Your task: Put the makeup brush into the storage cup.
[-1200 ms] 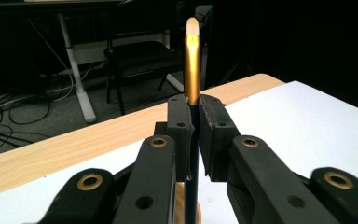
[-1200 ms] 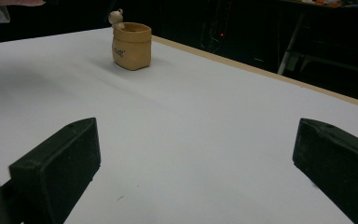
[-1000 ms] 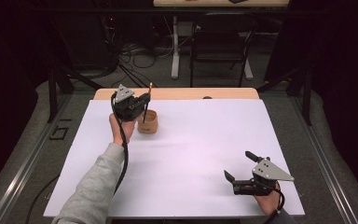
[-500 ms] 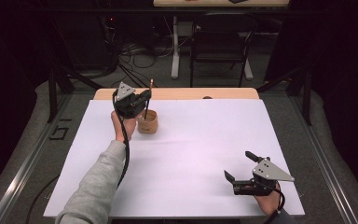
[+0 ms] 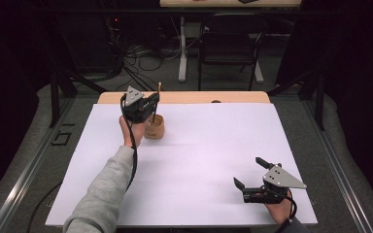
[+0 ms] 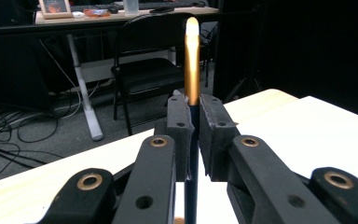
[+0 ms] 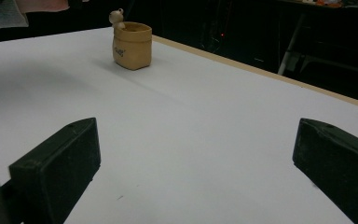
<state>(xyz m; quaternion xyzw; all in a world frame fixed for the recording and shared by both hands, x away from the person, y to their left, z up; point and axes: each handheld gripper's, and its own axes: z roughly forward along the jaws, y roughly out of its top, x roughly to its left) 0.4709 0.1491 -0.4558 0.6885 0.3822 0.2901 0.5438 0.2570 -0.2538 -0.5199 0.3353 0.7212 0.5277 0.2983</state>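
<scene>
High view: the left gripper [image 5: 148, 104] is held up near the far left part of the white table [image 5: 213, 150], its jaws clamped on a slim pen [image 5: 156, 99] with a dark barrel and a gold upper end. The pen stands close to upright, long axis vertical, gold tip pointing up and the dark lower end pointing down toward a small tan pot [image 5: 154, 127] that sits on the table just beneath it. Whether the lower end is inside the pot or just above its rim cannot be told from this angle.

Left gripper view: the two pads [image 6: 181, 135] press on the pen's [image 6: 192, 65] dark barrel from either side, with the gold part rising well clear above them and ending in a rounded bright tip. Behind it stand a black chair [image 6: 144, 70] and a desk leg [image 6: 86, 98] on the floor beyond the table's wooden edge, with cables trailing on the floor at the left.

Right gripper view: the jaws are spread wide with nothing between them, resting low over bare white table. The pot [image 7: 131, 45] stands far off toward the upper left, a tan bag-shaped cup with a small figure on its rim.

From above, the right gripper [image 5: 250, 174] lies near the table's near right corner, well apart from the pot, and nothing lies between them on the white sheet.
</scene>
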